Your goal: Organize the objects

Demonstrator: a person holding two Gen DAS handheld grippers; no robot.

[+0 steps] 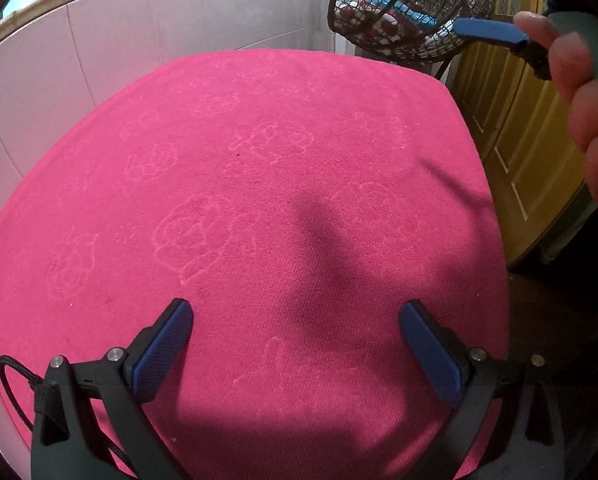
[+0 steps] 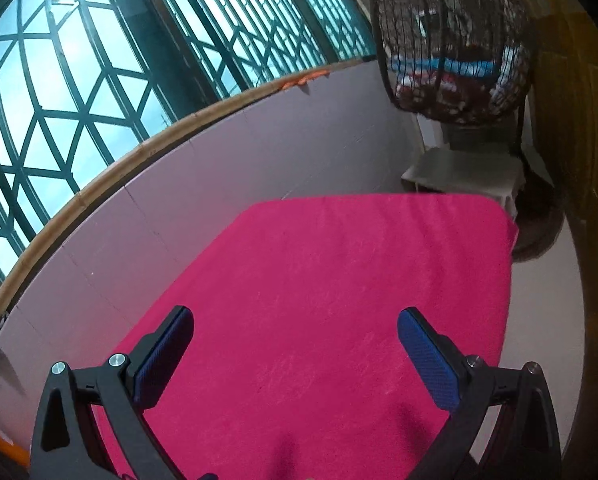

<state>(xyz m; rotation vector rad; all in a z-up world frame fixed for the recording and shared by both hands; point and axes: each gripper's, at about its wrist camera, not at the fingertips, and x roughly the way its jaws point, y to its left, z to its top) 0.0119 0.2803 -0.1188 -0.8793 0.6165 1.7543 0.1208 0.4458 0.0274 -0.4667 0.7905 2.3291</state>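
With the pink-covered tabletop [image 1: 259, 200] bare and the only objects visible lying in the wire basket [image 1: 403, 12] beyond its far corner, both the left gripper [image 1: 295, 344] and right gripper [image 2: 295, 348] hover with fingers spread and empty, so the tidying looks either finished or not begun.

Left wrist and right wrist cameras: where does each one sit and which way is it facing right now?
Left wrist: on the left gripper, low over the pink cloth, looking across it to the wire basket; own open fingers show, plus a hand with the other gripper's tip.
Right wrist: on the right gripper, higher, tilted toward the window grille and tiled wall; own open fingers show.
Shared: pink cloth, tiled wall, wire basket.
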